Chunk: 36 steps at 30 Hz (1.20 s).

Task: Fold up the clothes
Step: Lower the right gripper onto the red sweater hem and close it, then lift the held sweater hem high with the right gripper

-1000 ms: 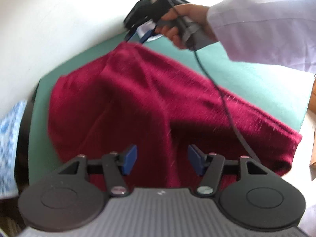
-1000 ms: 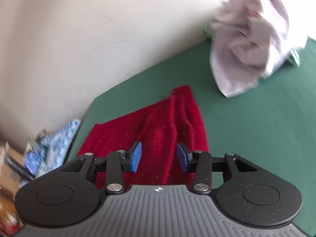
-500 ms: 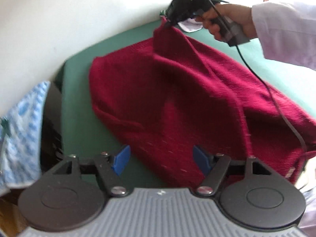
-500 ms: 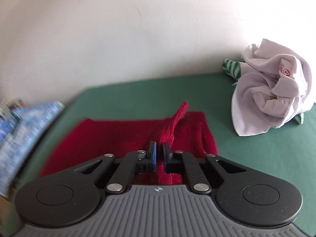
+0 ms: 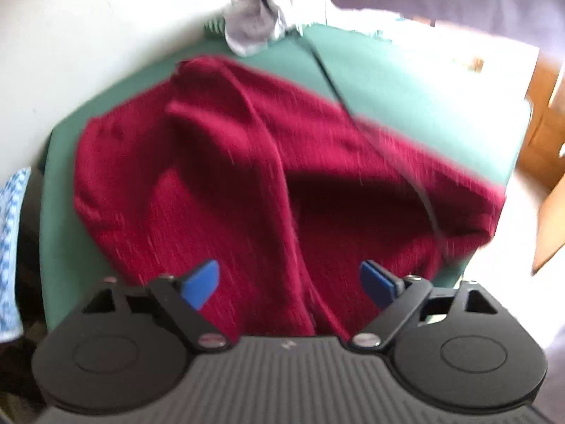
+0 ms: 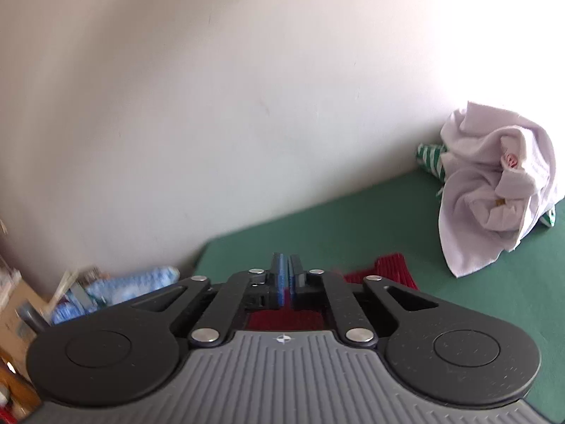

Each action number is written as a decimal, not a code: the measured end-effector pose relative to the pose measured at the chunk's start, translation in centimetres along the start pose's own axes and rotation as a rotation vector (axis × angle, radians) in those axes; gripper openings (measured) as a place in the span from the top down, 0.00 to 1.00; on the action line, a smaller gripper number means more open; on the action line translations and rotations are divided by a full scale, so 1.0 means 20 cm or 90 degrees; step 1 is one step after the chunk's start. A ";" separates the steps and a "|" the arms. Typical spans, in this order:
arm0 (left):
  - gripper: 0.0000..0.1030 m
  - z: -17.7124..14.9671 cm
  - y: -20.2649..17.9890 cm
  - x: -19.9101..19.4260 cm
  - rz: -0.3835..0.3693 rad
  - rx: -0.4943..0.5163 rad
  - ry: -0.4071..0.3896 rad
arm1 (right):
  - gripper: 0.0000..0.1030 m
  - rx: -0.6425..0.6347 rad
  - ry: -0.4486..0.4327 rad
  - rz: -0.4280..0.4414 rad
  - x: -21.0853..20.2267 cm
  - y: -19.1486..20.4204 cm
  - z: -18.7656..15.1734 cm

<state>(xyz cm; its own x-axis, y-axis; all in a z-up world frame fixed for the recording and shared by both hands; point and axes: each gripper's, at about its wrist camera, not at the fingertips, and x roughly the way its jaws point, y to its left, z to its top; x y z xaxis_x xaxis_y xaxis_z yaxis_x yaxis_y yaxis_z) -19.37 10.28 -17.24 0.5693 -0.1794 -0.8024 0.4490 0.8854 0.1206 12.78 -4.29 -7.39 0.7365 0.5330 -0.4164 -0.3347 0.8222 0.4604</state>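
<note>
- Comparing this moment with a second ago, your right gripper (image 6: 286, 275) has gone from jaws apart over the red sweater (image 5: 268, 190) to jaws pressed together, with a sliver of red knit between the blue pads (image 6: 280, 279), so read it as clamped on the garment.
- The right wrist view has also tilted from the cloth to mostly wall, which suggests the pinched part has been lifted. Only a small corner of red knit shows past the fingers there.
- Your left gripper (image 5: 289, 284) has just been opening; its blue pads stand wide apart above the near part of the sweater with nothing pressed between them.
- The sweater lies spread on the green table cover (image 5: 406, 99), bunched into a raised ridge running from the far corner toward the left gripper. Its right end reaches the cover's edge.
- In the left wrist view the right hand is only a blur at the top edge, so the pinch point itself cannot be made out from there.
- For the fold, this looks like the start of a lift-and-carry: one point is secured, the other is not.
- A likely next need is a second hold at the near hem, or the cloth may swing and twist.
- The crumpled white garment (image 6: 494, 187) at the far corner lies clear of the sweater.
</note>
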 end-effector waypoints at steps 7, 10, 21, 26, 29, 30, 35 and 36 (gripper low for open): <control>0.36 -0.04 0.04 0.04 0.058 -0.066 0.023 | 0.78 -0.084 0.038 -0.037 -0.03 -0.02 0.01; 0.50 -0.05 0.05 0.01 0.066 -0.089 0.020 | 0.70 -0.114 0.114 -0.055 0.12 -0.12 -0.14; 0.73 -0.08 0.15 -0.06 0.091 -0.206 0.022 | 0.71 -0.043 0.134 -0.095 0.52 -0.28 -0.33; 0.68 -0.11 0.13 -0.08 0.101 -0.213 0.030 | 0.92 -0.093 0.119 -0.108 0.55 -0.24 -0.33; 0.66 -0.11 0.14 -0.09 0.103 -0.219 0.030 | 0.93 -0.079 0.087 -0.072 0.48 -0.23 -0.30; 0.66 -0.12 0.14 -0.10 0.103 -0.221 0.030 | 0.93 -0.056 0.074 -0.054 0.45 -0.24 -0.28; 0.58 -0.12 0.15 -0.11 0.095 -0.223 0.020 | 0.93 -0.017 0.071 -0.025 0.41 -0.25 -0.24; 0.53 -0.11 0.14 -0.11 0.087 -0.223 0.016 | 0.93 -0.015 0.087 -0.019 0.42 -0.25 -0.23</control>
<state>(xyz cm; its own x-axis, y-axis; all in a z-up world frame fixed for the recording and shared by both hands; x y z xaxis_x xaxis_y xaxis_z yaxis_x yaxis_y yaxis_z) -20.91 14.21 -16.40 0.5889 -0.0428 -0.8071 0.1050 0.9942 0.0239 17.86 -3.01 -16.83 0.6595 0.5297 -0.5335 -0.3291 0.8414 0.4286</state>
